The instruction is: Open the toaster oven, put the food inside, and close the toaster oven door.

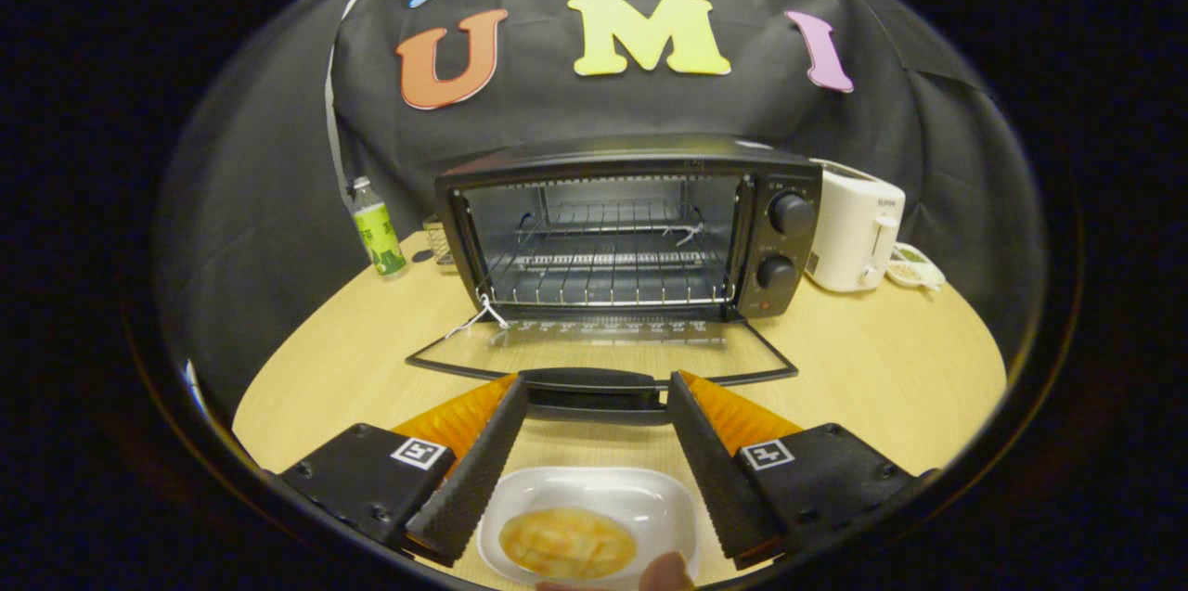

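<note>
A: Where does the gripper view sit?

B: On the gripper, low over the wooden table, looking forward along its 2 fingers.

A: Facing what?

B: Straight at the toaster oven, whose door lies folded down just ahead of the fingertips, near the lens. The white dish sits closest, between the spread fingers.

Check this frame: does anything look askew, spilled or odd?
Nothing spilled. Only oddity: white string dangling from the open toaster oven rack's corner. The hand-held gripper is open, food dish between its fingers.
</note>
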